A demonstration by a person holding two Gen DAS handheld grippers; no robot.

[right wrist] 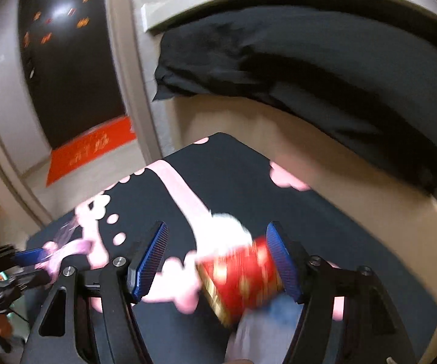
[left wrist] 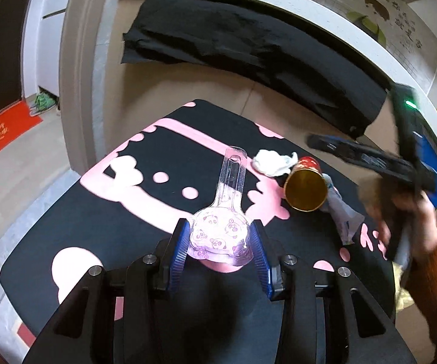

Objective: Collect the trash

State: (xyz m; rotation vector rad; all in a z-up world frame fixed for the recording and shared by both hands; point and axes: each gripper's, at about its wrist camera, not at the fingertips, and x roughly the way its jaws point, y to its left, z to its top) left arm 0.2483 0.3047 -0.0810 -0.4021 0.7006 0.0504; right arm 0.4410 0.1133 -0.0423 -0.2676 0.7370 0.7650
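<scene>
On a black table cloth with pink cartoon shapes (left wrist: pixel 51 227), the left gripper (left wrist: pixel 220 239) pinches the round end of a clear plastic blister pack printed with pandas (left wrist: pixel 218 230), presumably to carry it off as trash. To its right lie a crumpled white tissue (left wrist: pixel 274 161) and a tipped red paper cup with a gold inside (left wrist: pixel 304 186). The right gripper (right wrist: pixel 218 262), jaws wide apart, straddles the cup, which sits against its right finger, seemingly about to close.

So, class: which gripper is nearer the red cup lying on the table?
Right. The right gripper is open around the red cup; the left gripper, shut on a clear plastic package, sits off to its left.
</scene>
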